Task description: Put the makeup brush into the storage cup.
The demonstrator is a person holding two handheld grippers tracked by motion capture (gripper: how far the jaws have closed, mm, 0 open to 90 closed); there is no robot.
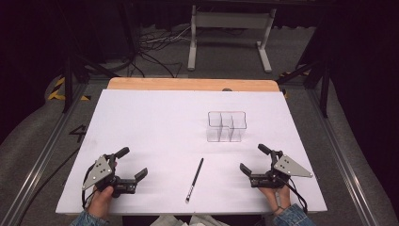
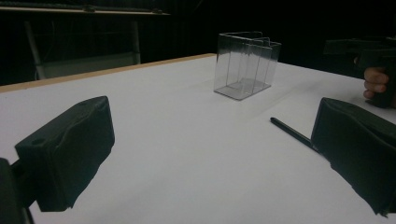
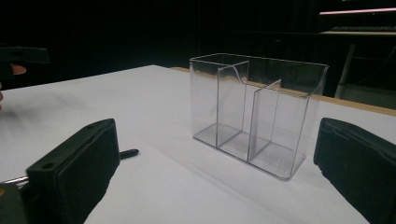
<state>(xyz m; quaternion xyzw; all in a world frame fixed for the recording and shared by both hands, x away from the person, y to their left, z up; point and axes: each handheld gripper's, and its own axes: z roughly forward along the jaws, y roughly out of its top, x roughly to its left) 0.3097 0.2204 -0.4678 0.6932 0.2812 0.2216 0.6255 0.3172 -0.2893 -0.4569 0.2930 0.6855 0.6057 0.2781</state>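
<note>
The white tabletop (image 1: 155,127) carries everything, with a strip of bare wood along its far edge. On it, right of centre and toward the far side, stands the clear organiser (image 1: 227,126), an upright transparent box split by inner walls into compartments, all of them bare. It serves as the landmark here.

The left gripper (image 1: 131,164) rests near the front edge, well to the left of the organiser and nearer the person, held in the left hand (image 1: 101,197). Its jaws stand wide apart with nothing between them; in the left gripper view the two black pads frame bare white surface.

The right gripper (image 1: 252,159) sits in front of the organiser and a little to its right, near it but apart from it, held in the right hand (image 1: 276,195). Its jaws are likewise spread wide and hold nothing; in the right gripper view the organiser (image 3: 254,114) shows between them, farther off.

The black pen (image 1: 195,179) lies flat in front of the organiser and slightly to its left, between the two grippers and touching neither, its length running from the front edge toward the organiser.
</note>
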